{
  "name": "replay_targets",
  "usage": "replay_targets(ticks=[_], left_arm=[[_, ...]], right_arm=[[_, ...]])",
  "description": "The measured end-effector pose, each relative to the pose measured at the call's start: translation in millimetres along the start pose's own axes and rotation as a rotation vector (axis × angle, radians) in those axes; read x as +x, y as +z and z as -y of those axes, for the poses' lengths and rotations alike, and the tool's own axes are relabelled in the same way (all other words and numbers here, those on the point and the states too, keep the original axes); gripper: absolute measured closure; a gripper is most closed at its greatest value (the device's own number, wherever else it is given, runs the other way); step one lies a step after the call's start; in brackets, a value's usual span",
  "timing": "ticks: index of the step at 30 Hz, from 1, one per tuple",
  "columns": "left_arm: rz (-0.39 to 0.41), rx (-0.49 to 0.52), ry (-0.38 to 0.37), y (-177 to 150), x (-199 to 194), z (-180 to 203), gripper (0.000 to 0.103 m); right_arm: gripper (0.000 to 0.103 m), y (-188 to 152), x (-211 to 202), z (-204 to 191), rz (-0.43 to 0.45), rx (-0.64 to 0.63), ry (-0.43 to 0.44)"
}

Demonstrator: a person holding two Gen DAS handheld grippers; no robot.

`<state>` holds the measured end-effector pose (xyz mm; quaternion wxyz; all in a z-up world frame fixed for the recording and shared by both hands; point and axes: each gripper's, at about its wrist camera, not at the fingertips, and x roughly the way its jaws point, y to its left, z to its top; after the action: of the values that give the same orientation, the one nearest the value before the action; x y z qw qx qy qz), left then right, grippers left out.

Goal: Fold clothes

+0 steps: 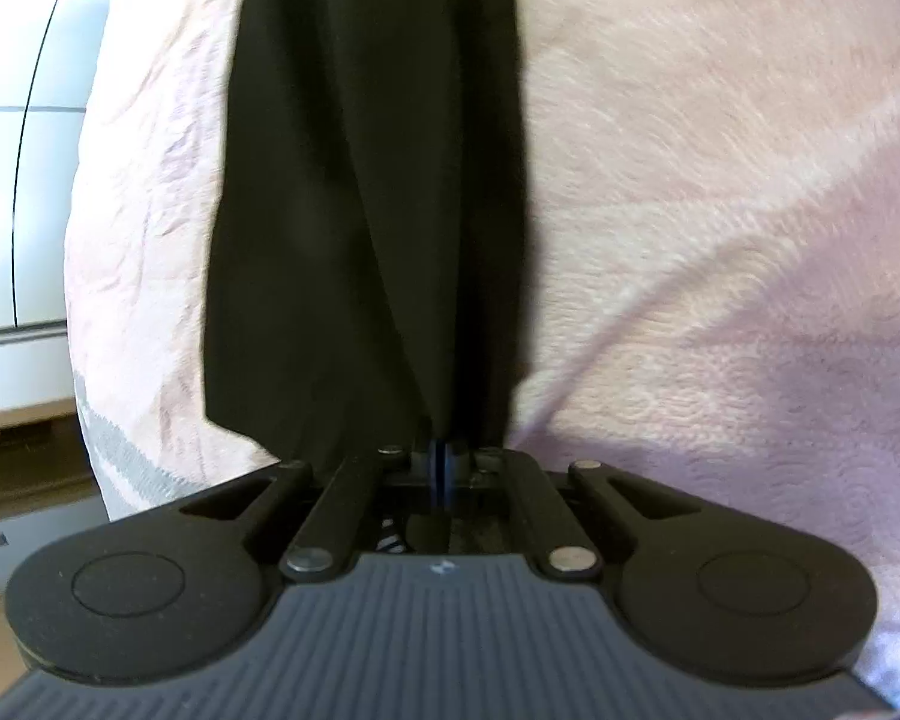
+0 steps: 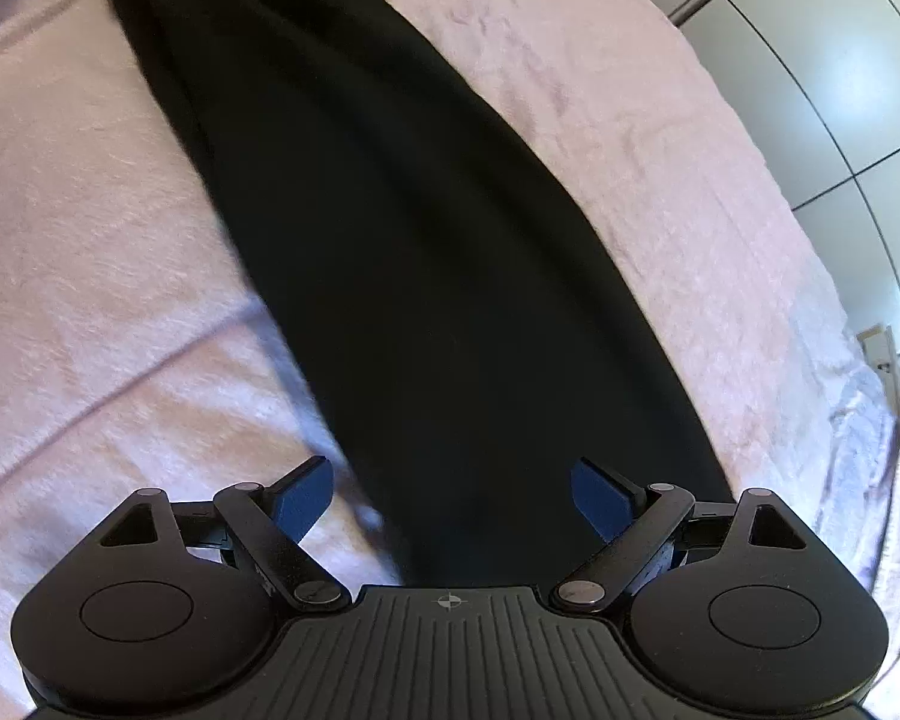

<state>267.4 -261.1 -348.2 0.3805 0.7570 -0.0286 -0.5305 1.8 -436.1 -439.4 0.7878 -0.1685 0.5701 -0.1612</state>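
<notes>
The left gripper [image 1: 440,468] is pinched shut on the near end of a long black garment [image 1: 366,180], which runs away from it in a narrow strip across a pink blanket [image 1: 720,210]. The right gripper [image 2: 453,501] stands wide open and holds nothing; its blue pads [image 2: 306,501] sit on either side of the same dark cloth [image 2: 426,276], above it rather than pressing on it. The garment looks like trousers or a skirt already laid lengthwise (too dark to tell which). To do this step well, I would close the right gripper on the free edge level with the left one, so both corners travel together. Then lift just enough to clear the blanket, carry the end over evenly, and keep the strip taut so it lands without creases.
</notes>
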Motion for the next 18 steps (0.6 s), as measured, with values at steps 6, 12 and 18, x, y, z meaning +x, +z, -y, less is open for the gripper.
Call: replay_targets(ticks=[6, 12, 18], left_arm=[[-0.070, 0.031, 0.042, -6, 11, 10, 0.095], [-0.051, -0.043, 0.064, -16, -14, 11, 0.069], [0.044, -0.071, 0.120, 15, -1, 20, 0.057]], right_arm=[[0.014, 5, 5, -17, 0.001, -0.025, 0.023], [0.014, 5, 11, -16, -0.027, -0.018, 0.032], [0.014, 2, 15, -19, -0.056, -0.008, 0.000]])
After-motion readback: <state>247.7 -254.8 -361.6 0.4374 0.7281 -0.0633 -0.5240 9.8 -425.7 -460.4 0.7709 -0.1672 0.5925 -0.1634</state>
